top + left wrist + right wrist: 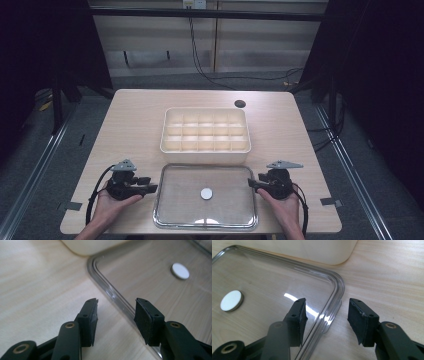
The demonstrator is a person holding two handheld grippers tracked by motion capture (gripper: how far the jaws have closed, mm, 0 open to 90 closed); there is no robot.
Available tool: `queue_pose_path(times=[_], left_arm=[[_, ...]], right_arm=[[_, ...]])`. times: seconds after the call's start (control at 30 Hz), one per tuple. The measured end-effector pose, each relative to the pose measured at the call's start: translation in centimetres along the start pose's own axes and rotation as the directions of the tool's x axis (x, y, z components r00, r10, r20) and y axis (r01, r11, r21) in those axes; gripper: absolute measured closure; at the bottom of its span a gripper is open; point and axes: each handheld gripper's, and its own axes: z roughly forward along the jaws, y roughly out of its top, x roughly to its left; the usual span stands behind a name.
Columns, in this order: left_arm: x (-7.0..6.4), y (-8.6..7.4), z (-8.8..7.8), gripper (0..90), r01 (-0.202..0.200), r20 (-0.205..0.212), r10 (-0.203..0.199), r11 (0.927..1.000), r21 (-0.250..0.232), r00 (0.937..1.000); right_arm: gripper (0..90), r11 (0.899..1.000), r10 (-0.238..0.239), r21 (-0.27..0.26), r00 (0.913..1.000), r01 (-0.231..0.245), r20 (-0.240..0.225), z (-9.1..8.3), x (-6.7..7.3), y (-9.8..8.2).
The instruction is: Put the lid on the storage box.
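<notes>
Both tools, left (151, 188) and right (253, 184), half-open, straddling clear rectangular plastic lid (175, 200) edges; next: pinching and lifting.

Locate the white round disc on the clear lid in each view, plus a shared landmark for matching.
High view: white disc low centre, mid clear lid, between both grippers.
Left gripper view: disc upper right, beyond the lid's rim.
Right gripper view: disc left, mid height, on the lid.
Shared landmark: cream compartment tray just behind the lid; its rounded corner tops both gripper views.
</notes>
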Motion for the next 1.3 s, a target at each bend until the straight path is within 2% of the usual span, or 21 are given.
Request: queue_pose_path(times=[0.13,0.23,0.3,0.4,0.57,0.7,0.87,1.03,1.13,1.23,1.27,1.3], left_arm=[[-0.1,0.1,0.4,50.9,0.01,0.017,-0.01,0.9999,0.002,0.9998],[-0.3,0.2,0.8,50.1,0.017,0.01,-0.017,0.9997,0.017,0.9998],[-0.5,0.3,1.0,49.3,0.014,0.038,-0.015,0.9997,0.022,0.9992],[-0.9,0.4,1.3,48.2,0.004,0.033,-0.005,0.9997,0.024,0.9994],[-1.5,0.5,1.5,47.7,-0.015,0.048,0.014,0.9993,0.035,0.9988],[-1.8,0.5,1.7,49.8,-0.032,0.054,0.03,0.9987,0.039,0.9981],[-2.0,0.5,1.7,52.6,-0.052,0.041,0.05,0.9975,0.047,0.9979],[-2.1,0.5,1.6,55.5,-0.071,0.034,0.069,0.9961,0.053,0.997],[-1.9,0.5,1.6,58.1,-0.071,0.04,0.069,0.9958,0.058,0.9968],[-1.8,0.5,1.6,60.9,-0.07,0.042,0.067,0.9958,0.059,0.9968],[-1.9,0.5,1.6,61.4,-0.069,0.041,0.067,0.9959,0.059,0.9969],[-1.9,0.5,1.6,61.4,-0.07,0.039,0.068,0.9958,0.059,0.9969]], right_arm=[[50.1,1.0,0.0,0.002,1.0,0.0,0.0,0.1,0.0,0.0],[50.3,1.0,-0.002,0.009,1.0,0.002,0.002,0.4,0.0,0.0],[50.0,1.0,-0.002,0.016,1.0,0.002,0.006,0.5,0.1,0.0],[49.1,1.0,-0.011,0.011,0.9998,0.011,0.014,0.7,0.3,-0.1],[48.1,1.0,-0.003,0.025,0.9998,0.003,0.02,0.9,0.5,-0.2],[48.2,0.999,-0.001,0.04,0.9999,0.0,0.015,1.2,0.5,-0.3],[48.4,0.999,-0.009,0.031,0.9997,0.008,0.021,1.4,0.8,-0.3],[49.3,0.999,0.045,0.023,0.999,-0.045,0.006,1.4,0.5,-0.3],[55.5,0.996,0.084,0.008,0.9965,-0.084,-0.002,1.4,0.1,-0.2],[61.2,0.988,0.153,-0.006,0.9878,-0.153,-0.028,1.4,-0.6,-0.3],[64.6,0.98,0.197,-0.016,0.9789,-0.199,-0.052,1.3,-1.1,-0.3],[64.6,0.98,0.197,-0.016,0.9789,-0.199,-0.052,1.3,-1.1,-0.3]])
